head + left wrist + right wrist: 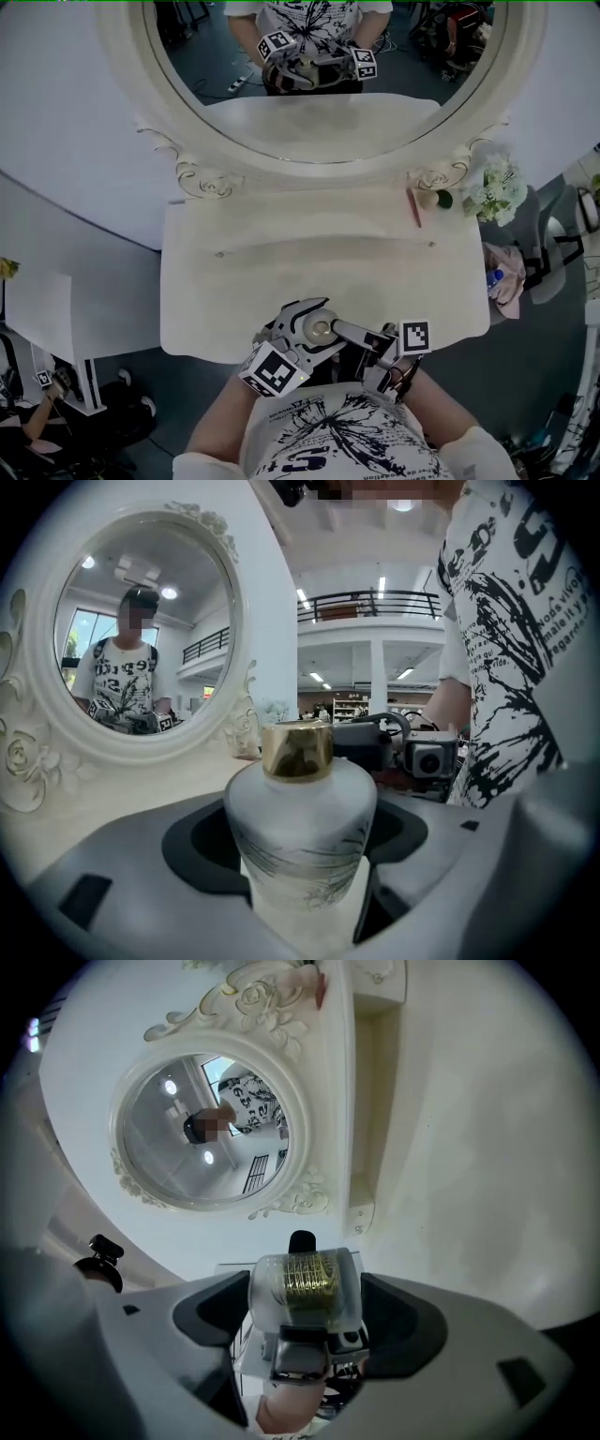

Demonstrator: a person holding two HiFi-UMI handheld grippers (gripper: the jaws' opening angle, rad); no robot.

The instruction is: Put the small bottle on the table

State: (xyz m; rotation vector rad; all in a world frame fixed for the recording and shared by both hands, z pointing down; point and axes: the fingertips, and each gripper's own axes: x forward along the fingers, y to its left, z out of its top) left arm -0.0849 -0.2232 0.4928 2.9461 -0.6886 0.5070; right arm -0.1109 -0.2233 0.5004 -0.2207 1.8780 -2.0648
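A frosted white bottle (300, 832) with a gold cap (296, 750) stands upright between the jaws of my left gripper (300, 855), which is shut on its body. From the head view this bottle (322, 329) hangs just above the front edge of the cream vanity table (281, 272), in the left gripper (305, 336). My right gripper (305, 1309) is shut on a small clear-topped bottle (305, 1283) with a ribbed gold collar. That right gripper (380, 352) sits close beside the left one, at the table's front edge.
A large oval mirror (319, 75) in an ornate white frame stands at the back of the table. At the back right lie a pink stick (413, 206), a small green ball (444, 199) and white flowers (497, 187). My torso is right behind the grippers.
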